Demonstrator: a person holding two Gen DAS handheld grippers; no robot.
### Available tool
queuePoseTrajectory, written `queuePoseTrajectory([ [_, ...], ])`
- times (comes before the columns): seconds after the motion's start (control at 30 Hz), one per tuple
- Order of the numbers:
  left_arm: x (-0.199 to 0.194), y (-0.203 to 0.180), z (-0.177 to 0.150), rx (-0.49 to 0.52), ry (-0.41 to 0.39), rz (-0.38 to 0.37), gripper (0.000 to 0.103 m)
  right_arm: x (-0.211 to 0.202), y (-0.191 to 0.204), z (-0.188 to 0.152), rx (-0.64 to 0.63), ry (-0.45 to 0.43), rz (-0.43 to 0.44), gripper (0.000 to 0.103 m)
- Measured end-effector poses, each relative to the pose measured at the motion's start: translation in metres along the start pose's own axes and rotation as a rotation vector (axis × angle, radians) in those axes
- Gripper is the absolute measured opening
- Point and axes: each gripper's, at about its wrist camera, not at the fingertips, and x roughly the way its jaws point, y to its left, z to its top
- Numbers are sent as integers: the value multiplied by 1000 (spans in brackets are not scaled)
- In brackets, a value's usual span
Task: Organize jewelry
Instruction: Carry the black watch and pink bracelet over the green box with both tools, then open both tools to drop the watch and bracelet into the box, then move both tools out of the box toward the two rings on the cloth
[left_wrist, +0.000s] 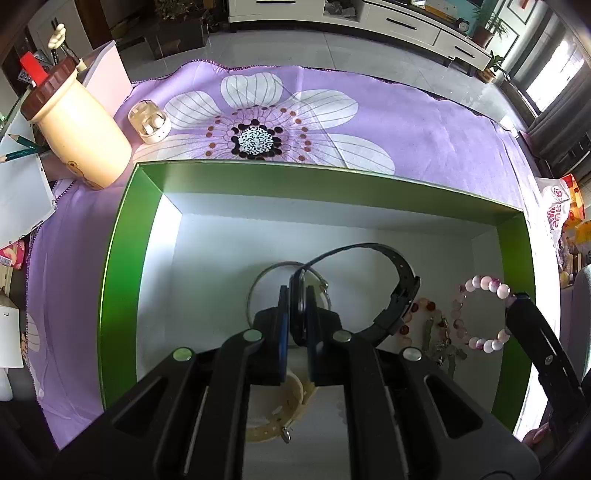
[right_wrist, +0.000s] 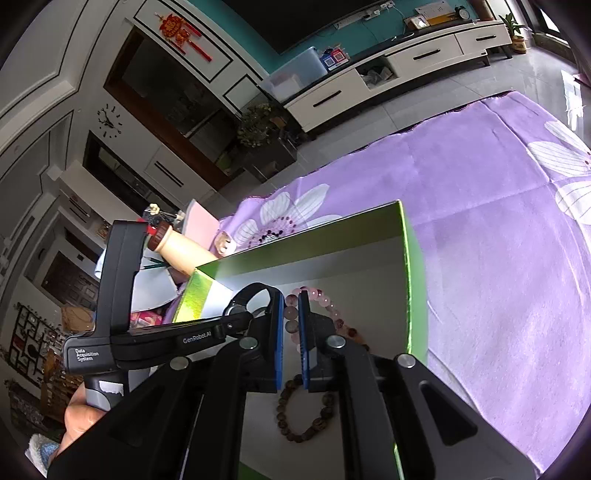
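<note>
My left gripper (left_wrist: 297, 299) is shut on a black watch (left_wrist: 391, 291), pinching its face edge-on inside the green box (left_wrist: 236, 184); the strap loops up and right. Under it lie a thin silver bangle (left_wrist: 258, 280) and a cream watch strap (left_wrist: 288, 406). To the right in the box are a red-bead necklace (left_wrist: 424, 314) and a pink bead bracelet (left_wrist: 484, 284). My right gripper (right_wrist: 291, 306) is shut on the pink bead bracelet (right_wrist: 325, 301) over the box (right_wrist: 410, 280). A brown wooden bead bracelet (right_wrist: 295, 424) lies on the box floor below it.
A purple flowered cloth (left_wrist: 424, 122) covers the table. A cream jar with a brown lid (left_wrist: 74, 125) and an open earbud case (left_wrist: 149, 122) stand at the left, by pencils and papers (left_wrist: 18, 184). Snack packets (left_wrist: 565, 206) lie at the right edge.
</note>
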Motion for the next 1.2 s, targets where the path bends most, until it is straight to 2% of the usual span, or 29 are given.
queuePoseTrajectory([
  [0.43,1,-2,4,-3,-11,-3,9,5,4,4,-18,12,-50,8],
  [0.53,-3,-1,4,-3,-18,-9,10,3,4,4,-14,12,-49,12],
  [0.63,-8,-1,3,0,-28,-19,15,2,7,2,-25,12,-56,12],
  [0.7,-14,-2,1,3,-41,-27,22,0,7,0,-27,16,-50,15],
  [0.73,-18,-2,0,7,-51,-32,25,-1,9,-1,-31,14,-50,19],
  [0.83,-29,-3,-4,16,-79,-39,40,-5,12,-4,-47,10,-59,31],
  [0.93,-44,0,-10,22,-115,-47,56,-12,19,-10,-72,11,-62,35],
  [1.0,-56,4,-16,15,-132,-62,76,-18,23,-13,-89,7,-69,42],
  [1.2,-103,31,-50,-23,-194,-123,89,-50,42,-38,-148,-35,-55,52],
])
